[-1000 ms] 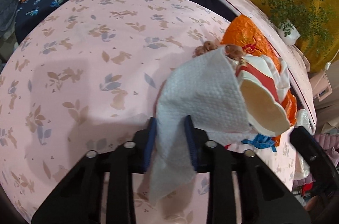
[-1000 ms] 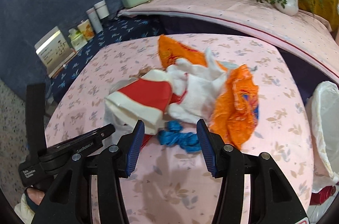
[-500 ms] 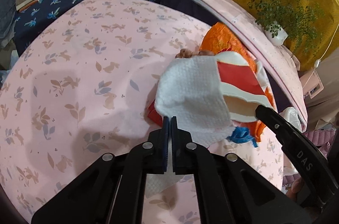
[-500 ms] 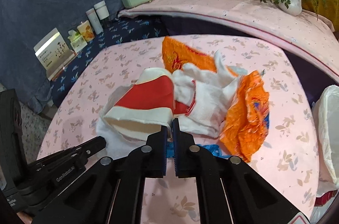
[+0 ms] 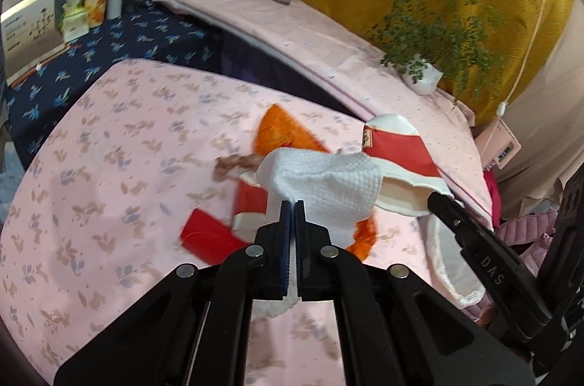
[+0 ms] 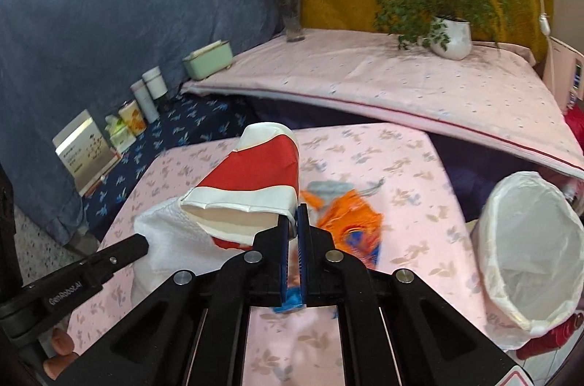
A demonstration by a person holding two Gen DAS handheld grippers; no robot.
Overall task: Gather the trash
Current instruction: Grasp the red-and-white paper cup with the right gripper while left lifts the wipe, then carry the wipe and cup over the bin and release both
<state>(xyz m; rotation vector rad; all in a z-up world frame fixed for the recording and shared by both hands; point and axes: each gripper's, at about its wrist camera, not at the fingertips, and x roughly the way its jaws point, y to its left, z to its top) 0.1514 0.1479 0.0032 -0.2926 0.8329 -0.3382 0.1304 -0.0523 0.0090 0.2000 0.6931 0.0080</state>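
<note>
Two hand-held grippers gripped trash | left hand-held gripper [image 5: 292, 203] pinched white paper towel [image 5: 328, 188] | right hand-held gripper [image 6: 293, 209] clamped crushed red-and-white cup [image 6: 252, 181], lifted for carrying | lined bin [image 6: 525, 240] right of cup | orange wrapper [image 6: 350, 221] lay on bench [image 6: 412, 167].

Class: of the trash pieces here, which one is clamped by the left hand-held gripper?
The white paper towel, pinched in the left hand-held gripper. The red-and-white paper cup is in the right one; the orange wrapper lies loose.

Bright, fisheye-warped, slight motion blur
</note>
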